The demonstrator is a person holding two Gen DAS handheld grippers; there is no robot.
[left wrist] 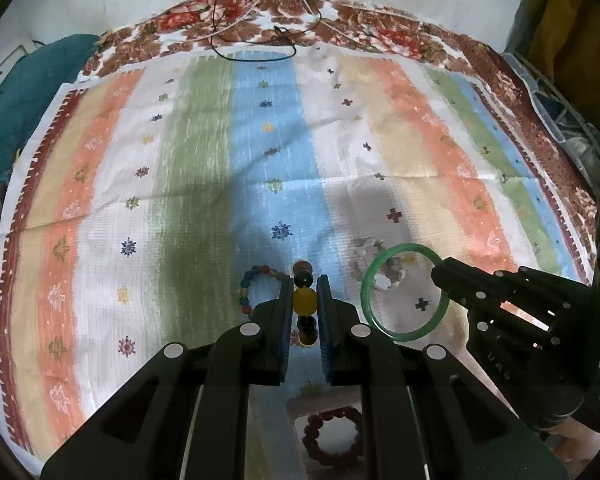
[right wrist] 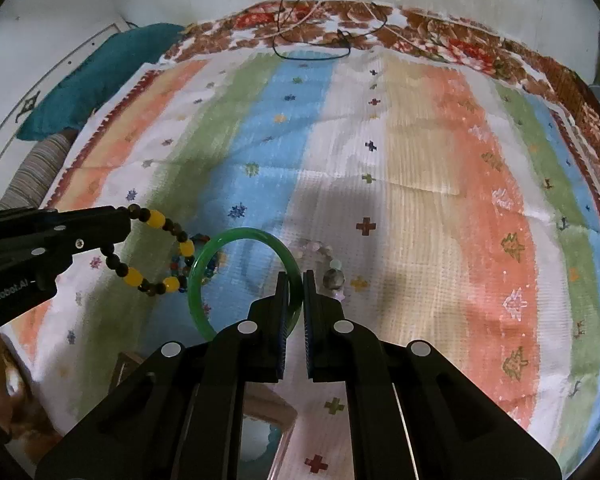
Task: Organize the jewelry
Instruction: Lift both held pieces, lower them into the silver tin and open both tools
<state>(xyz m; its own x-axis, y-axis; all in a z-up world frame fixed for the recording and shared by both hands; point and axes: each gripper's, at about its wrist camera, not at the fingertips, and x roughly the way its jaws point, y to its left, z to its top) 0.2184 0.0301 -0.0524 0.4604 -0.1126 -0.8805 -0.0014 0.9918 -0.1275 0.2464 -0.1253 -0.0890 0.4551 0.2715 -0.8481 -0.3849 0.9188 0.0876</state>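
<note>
Black linkage bars of the left gripper (left wrist: 305,300) fill the bottom of the left wrist view, its blue-padded fingers (left wrist: 286,312) closed on a bracelet of dark brown and yellow round beads (left wrist: 304,299), one yellow bead pinched between the pads. From the right wrist view that bracelet (right wrist: 156,252) hangs as an open loop off the gripper tip (right wrist: 116,226), lifted above the cloth. Left of it on the cloth lies a small multicoloured bead bracelet (left wrist: 256,288), partly hidden by the left finger. Below, between the bars, a dark red bead bracelet (left wrist: 332,436) sits in a pale box (left wrist: 300,404) whose edges are cut off by the gripper body.

To the right, the right gripper (left wrist: 440,280) reaches in from the lower right edge, clamped on the rim of a smooth green glass-like bangle (left wrist: 404,292), held tilted above the cloth. In its own view the fingers (right wrist: 284,300) stand close together around the bangle's band (right wrist: 244,276). Behind the bangle a pale pink and white bead bracelet (right wrist: 328,268) rests on the cloth, faint and hard to make out.

All of this hovers over the near part of a striped cloth in orange, green, blue and cream (left wrist: 340,140); its far and right stretches lie open up to the brown floral border (left wrist: 280,20), where thin black cords (left wrist: 256,44) trail.
</note>
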